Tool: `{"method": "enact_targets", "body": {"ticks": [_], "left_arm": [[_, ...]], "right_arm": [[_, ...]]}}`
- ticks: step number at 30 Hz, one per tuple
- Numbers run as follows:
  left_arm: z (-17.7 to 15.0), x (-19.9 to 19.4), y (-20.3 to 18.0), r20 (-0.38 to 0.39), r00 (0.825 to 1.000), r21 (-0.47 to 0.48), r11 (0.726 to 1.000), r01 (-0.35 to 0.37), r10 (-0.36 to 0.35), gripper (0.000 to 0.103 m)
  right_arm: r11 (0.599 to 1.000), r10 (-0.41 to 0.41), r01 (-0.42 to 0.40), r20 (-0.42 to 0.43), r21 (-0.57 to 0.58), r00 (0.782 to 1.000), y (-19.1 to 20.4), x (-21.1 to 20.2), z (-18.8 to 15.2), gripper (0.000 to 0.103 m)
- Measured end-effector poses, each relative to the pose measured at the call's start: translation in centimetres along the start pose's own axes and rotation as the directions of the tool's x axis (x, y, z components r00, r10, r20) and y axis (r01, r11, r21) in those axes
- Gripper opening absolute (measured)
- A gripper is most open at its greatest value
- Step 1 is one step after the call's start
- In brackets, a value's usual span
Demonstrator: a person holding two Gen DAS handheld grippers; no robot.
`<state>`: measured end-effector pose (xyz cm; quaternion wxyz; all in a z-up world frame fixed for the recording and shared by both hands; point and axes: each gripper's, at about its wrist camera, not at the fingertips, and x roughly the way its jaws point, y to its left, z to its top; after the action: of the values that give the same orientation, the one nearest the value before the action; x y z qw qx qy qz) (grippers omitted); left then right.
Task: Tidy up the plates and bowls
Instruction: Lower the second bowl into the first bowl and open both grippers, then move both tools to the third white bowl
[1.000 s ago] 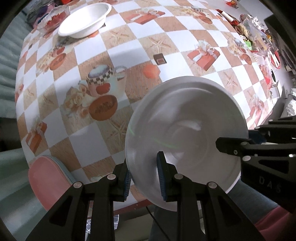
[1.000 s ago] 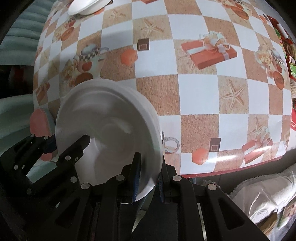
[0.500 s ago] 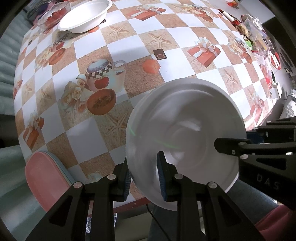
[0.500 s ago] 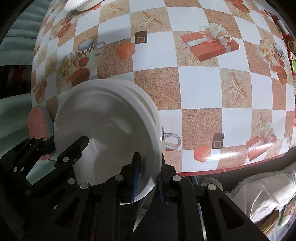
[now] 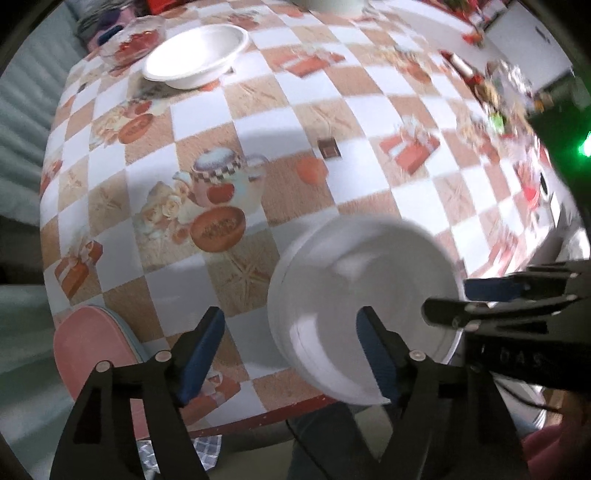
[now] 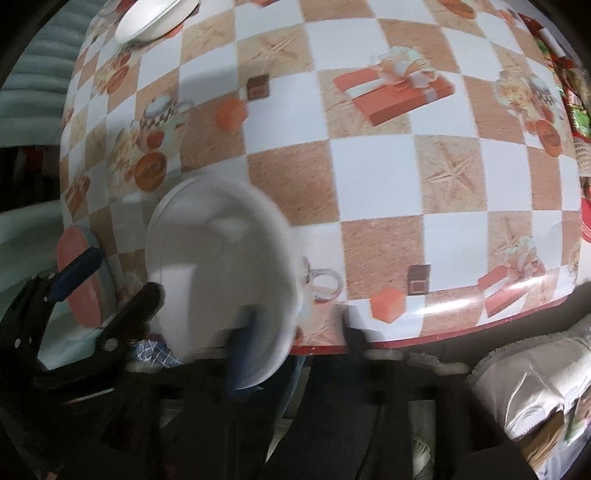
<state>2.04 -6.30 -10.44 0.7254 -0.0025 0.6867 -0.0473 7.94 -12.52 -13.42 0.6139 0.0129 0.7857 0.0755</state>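
Observation:
A stack of white plates (image 5: 362, 306) rests at the table's near edge, partly overhanging it, and also shows in the right wrist view (image 6: 221, 280). My left gripper (image 5: 291, 350) is open, its jaws wide apart around the stack's left rim. My right gripper (image 6: 291, 332) is open and blurred, its jaws astride the stack's near right rim. A white bowl (image 5: 197, 55) sits on the far left of the table; it also shows in the right wrist view (image 6: 155, 16).
The table carries a checkered tablecloth (image 5: 258, 155) with printed pictures. A pink chair seat (image 5: 92, 343) stands off the near left edge. A glass bowl (image 5: 133, 37) sits behind the white bowl. Clutter (image 5: 509, 92) lines the far right side.
Both grippers were shut on the plate stack's rim and have opened. The stack has dropped toward the table's near edge and looks smaller.

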Motion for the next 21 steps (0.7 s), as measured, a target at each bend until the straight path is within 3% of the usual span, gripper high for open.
{"method": "enact_targets", "body": {"ticks": [4,7,21], "left_arm": [[0.8,-0.1,1.5,-0.005,0.997,-0.099,0.992,0.075,-0.076,0.081],[0.9,0.3,2.2,-0.017,0.998,-0.136,0.989,0.064,-0.067,0.082],[0.9,0.0,4.4,-0.035,0.999,-0.166,0.986,-0.017,0.011,0.082]], "right_arm": [[0.997,0.048,-0.05,0.035,0.062,0.998,-2.0,-1.0,0.5,0.083],[0.996,0.033,-0.038,0.051,0.086,0.998,-2.9,-1.5,0.8,0.101],[0.999,0.026,-0.027,0.042,0.032,0.999,-1.2,-0.9,1.3,0.101]]}}
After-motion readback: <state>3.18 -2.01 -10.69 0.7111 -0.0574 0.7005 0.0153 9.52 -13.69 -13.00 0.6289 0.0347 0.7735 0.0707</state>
